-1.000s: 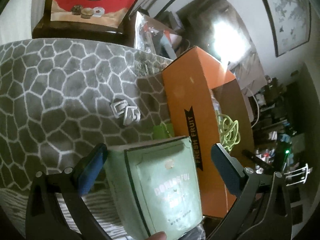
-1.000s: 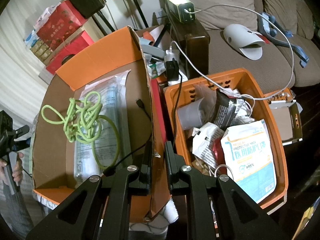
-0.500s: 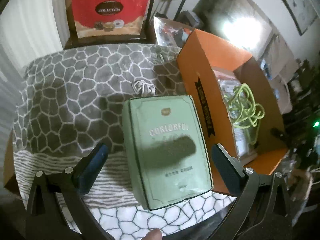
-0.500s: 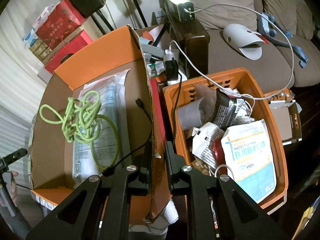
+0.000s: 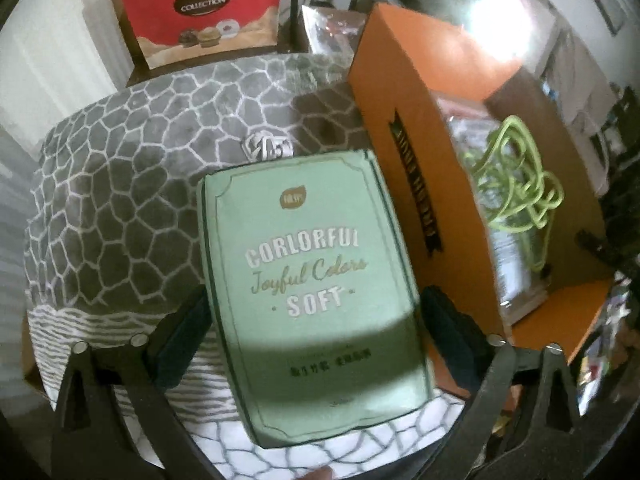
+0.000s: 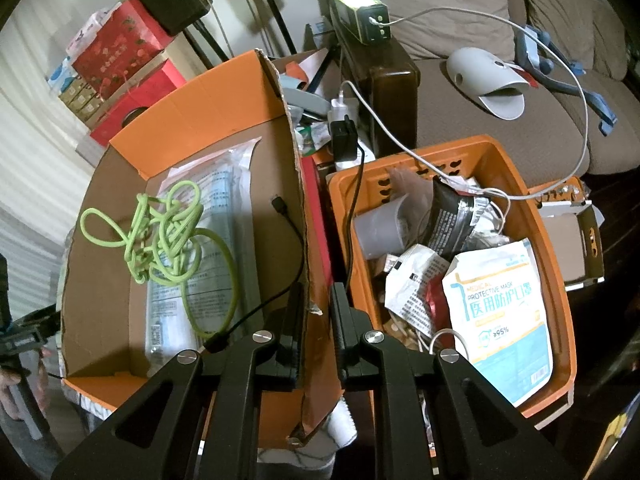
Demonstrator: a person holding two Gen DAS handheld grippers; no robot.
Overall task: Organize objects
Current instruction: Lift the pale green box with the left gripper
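Note:
A pale green tissue pack (image 5: 304,240) printed "SOFT" lies flat on the grey patterned blanket (image 5: 120,184). My left gripper (image 5: 314,316) points down over it, one finger on each long side. Its jaws are closing, and the pads sit right beside the pack without clearly pressing. To the right stands the orange cardboard box (image 5: 400,92) holding a tangled green cord (image 5: 516,176). In the right wrist view my right gripper (image 6: 316,320) is shut on that orange cardboard box's (image 6: 192,100) near side wall. The green cord (image 6: 160,236) rests on a clear plastic packet (image 6: 208,200) inside.
An orange plastic basket (image 6: 556,280) full of packets and a mask pack stands right of the box. A black charger cable (image 6: 296,240) hangs into the box. A red gift box (image 5: 200,12) stands behind the blanket, a small white clip (image 5: 266,148) lies on it. A sofa is behind.
The left gripper tipped downward and shifted, so the green pack now fills the space between its fingers, which have drawn slightly closer to it. The right gripper and box stayed put.

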